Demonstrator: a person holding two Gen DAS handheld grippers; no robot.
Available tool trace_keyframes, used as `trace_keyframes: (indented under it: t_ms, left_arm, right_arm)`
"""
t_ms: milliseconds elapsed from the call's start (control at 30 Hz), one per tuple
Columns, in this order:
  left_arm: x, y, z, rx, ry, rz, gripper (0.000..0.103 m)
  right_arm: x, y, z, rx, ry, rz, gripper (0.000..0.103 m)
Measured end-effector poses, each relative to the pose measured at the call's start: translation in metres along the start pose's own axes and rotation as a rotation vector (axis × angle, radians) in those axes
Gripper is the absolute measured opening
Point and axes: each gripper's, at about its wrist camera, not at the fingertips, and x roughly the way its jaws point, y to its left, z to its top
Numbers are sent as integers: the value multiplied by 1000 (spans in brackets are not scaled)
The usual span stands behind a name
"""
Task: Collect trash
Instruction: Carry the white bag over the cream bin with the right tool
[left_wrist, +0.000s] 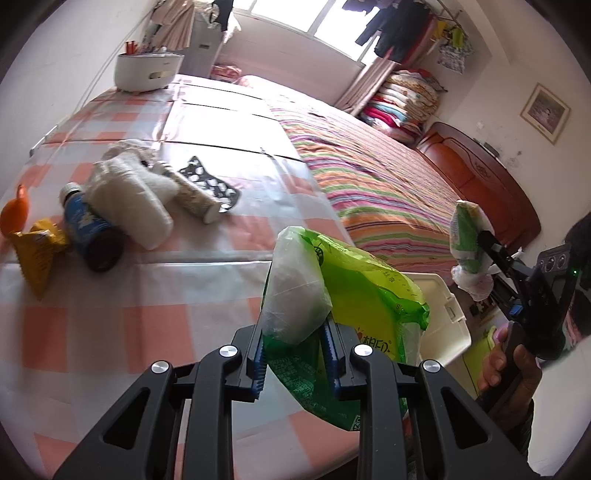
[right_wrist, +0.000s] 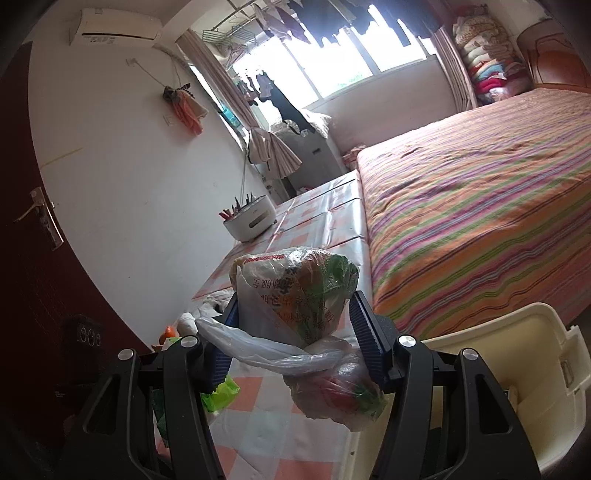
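Left gripper (left_wrist: 295, 354) jaws pinch a crinkly green plastic wrapper (left_wrist: 354, 295). Right gripper (right_wrist: 295, 343) jaws clamp a knotted, translucent bag (right_wrist: 295, 291)

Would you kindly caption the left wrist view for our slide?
Left tongs clamp a green plastic wrapper above the checkered table; right tongs hold another bag.

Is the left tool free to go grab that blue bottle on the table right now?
Probably not yet: the left tool is shut on a green wrapper. The path to the blue bottle looks open otherwise.
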Motion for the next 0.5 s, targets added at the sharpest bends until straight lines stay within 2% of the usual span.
trace_keyframes:
  t_ms: [200,500]
  left_arm:
    - [11,-32,2,54,20,-43,25]
    - [22,-81,4,140,41,-99,25]
  right_arm:
    - [-20,-20,-2,-1,-36,-109,59]
    - [-41,-42,-6,48,-67,-185,62]
